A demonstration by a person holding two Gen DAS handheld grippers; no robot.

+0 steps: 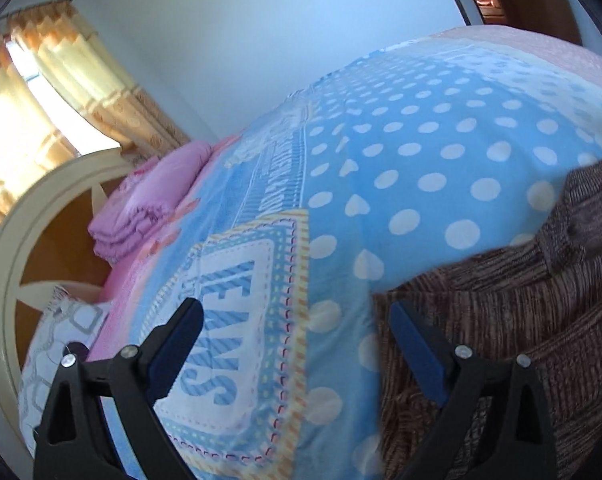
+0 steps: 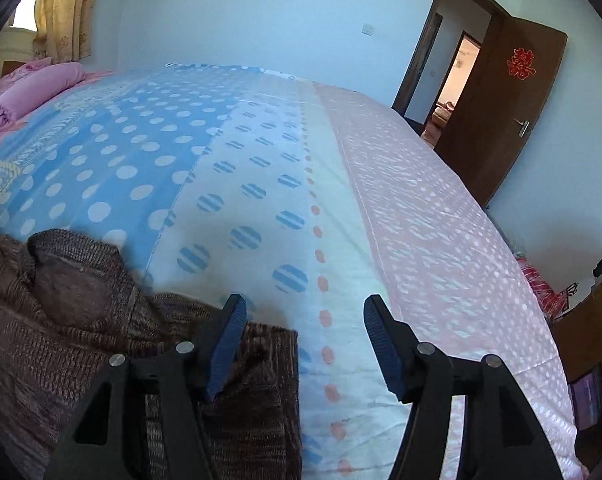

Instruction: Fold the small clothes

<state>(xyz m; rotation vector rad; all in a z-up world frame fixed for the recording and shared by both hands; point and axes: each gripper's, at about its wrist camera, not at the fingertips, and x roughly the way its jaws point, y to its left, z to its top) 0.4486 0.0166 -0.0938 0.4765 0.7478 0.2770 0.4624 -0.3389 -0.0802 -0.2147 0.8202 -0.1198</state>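
A brown striped knit garment [image 1: 521,300] lies crumpled on the blue polka-dot bedsheet [image 1: 401,160]. In the left wrist view it fills the lower right. My left gripper [image 1: 294,305] is open wide with nothing between its fingers; its right finger [image 1: 417,352] hangs over the garment's left edge, and its left finger is over the sheet. In the right wrist view the garment [image 2: 81,320] fills the lower left of the sheet [image 2: 261,160]. My right gripper [image 2: 305,300] is open and holds nothing. Its left finger [image 2: 225,344] is above the garment's right edge.
A folded pink quilt [image 1: 149,208] [image 2: 33,88] lies at the head of the bed by a cream headboard [image 1: 5,260] and a patterned pillow [image 1: 57,344]. Curtains [image 1: 61,80] hang behind. An open brown door [image 2: 509,112] and floor clutter [image 2: 541,288] are beyond the bed's right edge.
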